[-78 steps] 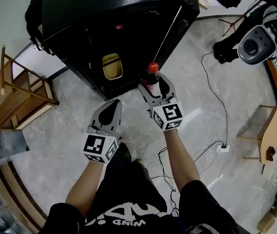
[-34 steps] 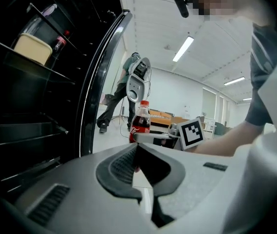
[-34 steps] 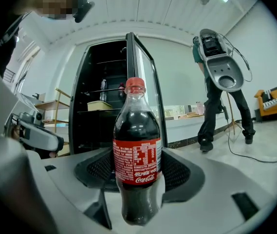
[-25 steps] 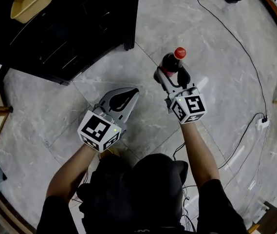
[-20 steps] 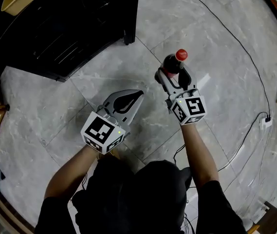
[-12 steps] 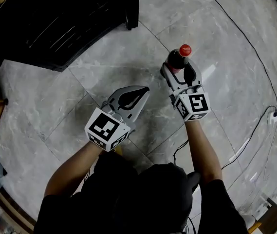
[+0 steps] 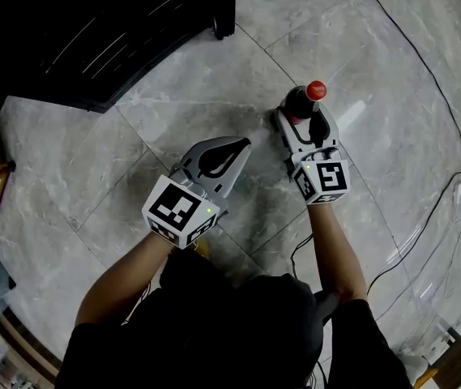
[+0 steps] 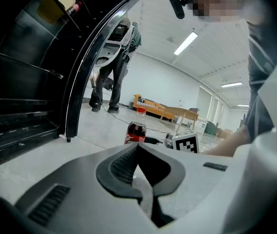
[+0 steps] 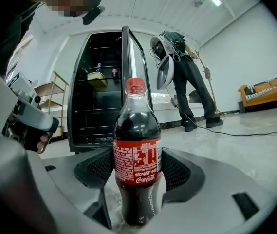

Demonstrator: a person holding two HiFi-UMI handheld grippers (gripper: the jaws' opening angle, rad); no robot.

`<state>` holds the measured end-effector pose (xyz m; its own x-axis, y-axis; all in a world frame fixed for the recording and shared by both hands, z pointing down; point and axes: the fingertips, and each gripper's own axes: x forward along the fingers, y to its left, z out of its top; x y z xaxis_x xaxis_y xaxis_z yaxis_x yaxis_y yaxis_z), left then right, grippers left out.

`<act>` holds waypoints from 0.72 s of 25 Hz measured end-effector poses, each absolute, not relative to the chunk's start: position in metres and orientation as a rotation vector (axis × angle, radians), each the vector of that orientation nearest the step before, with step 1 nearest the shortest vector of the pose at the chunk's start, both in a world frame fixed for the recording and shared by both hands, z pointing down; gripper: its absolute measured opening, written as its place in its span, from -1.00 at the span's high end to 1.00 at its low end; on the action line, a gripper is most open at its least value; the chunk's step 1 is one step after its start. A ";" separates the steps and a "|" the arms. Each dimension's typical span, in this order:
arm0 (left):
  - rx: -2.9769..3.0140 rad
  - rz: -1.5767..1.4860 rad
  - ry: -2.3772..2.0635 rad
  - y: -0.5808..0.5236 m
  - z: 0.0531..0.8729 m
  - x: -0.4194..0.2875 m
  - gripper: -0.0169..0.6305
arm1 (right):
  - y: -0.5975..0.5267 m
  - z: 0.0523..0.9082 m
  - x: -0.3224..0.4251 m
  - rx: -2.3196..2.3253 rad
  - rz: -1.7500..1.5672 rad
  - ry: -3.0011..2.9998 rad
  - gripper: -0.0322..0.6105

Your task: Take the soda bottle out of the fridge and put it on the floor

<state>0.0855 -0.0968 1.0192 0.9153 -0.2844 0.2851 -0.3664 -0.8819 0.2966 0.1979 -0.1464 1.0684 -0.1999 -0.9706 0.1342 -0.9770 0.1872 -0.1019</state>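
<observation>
While I've got the feed up: the right gripper [image 7: 301, 118] has its fingers pinched on the soda bottle [image 7: 301, 101], one pad on each side of the red label, about halfway up the body. The bottle stands upright, red cap on top, dark cola inside. It's out of the fridge [image 7: 92, 31] and right of it, over the grey marble floor [image 7: 173, 104], well apart from the cabinet. From the right gripper view the base looks very low, but I can't tell if it actually touches the tile.

The left gripper [image 7: 238, 146] is to the left of the bottle and a bit nearer to me, with its fingers pressed together at the tips and nothing between them. Its own view shows the bottle standing just past its tips.

The fridge is black with its door swung open, and a yellow container [image 9: 98, 80] sits on an upper shelf. A black cable [image 7: 424, 63] runs across the floor on the far right, and a person [image 9: 187, 82] is bent over further back in the room.
</observation>
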 end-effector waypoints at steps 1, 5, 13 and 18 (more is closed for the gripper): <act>2.728 0.337 -0.482 -0.097 1.020 0.085 0.92 | -0.146 1.068 0.198 1.968 0.256 -2.393 -0.06; 2.715 0.343 -0.492 -0.095 1.025 0.086 0.92 | -0.140 1.068 0.199 1.972 0.264 -2.402 -0.06; 2.702 0.346 -0.488 -0.089 1.029 0.096 0.92 | -0.130 1.070 0.191 1.911 0.238 -2.393 -0.06; 2.695 0.350 -0.484 -0.086 1.029 0.100 0.92 | -0.128 1.070 0.192 1.899 0.234 -2.396 -0.06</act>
